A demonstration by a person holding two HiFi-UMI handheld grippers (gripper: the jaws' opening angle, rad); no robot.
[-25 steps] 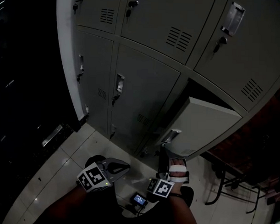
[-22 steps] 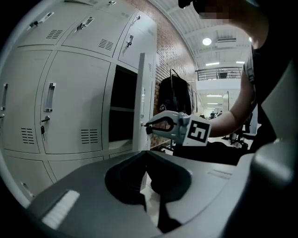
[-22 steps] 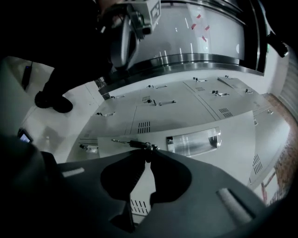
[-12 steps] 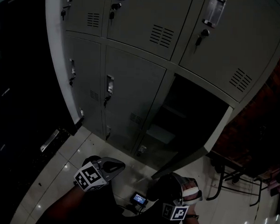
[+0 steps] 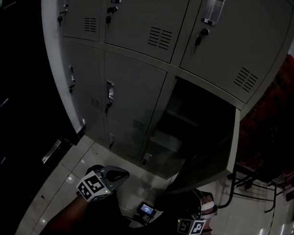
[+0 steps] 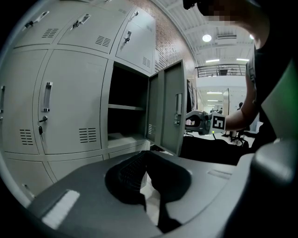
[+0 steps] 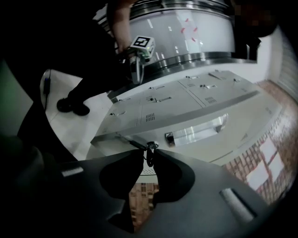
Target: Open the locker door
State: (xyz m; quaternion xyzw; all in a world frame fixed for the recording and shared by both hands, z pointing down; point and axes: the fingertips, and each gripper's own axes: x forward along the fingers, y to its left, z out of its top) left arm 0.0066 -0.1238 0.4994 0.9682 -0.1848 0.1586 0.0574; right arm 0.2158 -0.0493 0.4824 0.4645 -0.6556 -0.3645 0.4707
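Observation:
The grey locker door (image 5: 210,162) of the middle-right compartment stands wide open, and its dark inside with a shelf (image 6: 125,108) shows. My right gripper (image 5: 202,201) is at the door's outer edge, low in the head view. In the right gripper view its jaws (image 7: 148,155) are opening around the key (image 7: 150,148) in the door's lock, just below the chrome handle (image 7: 198,131); the key hangs between the tips without being pinched. My left gripper (image 5: 122,174) hangs apart from the lockers, shut and empty (image 6: 146,155).
Closed grey lockers (image 5: 133,99) with handles and keys fill the wall to the left and above. A brick wall (image 5: 282,95) is at the right, with a chair frame (image 5: 250,190) below it. Pale tiled floor (image 5: 88,156) lies in front.
The door has swung from partly open to wide open. My right gripper went with its edge, down and to the right. The left gripper has hardly moved.

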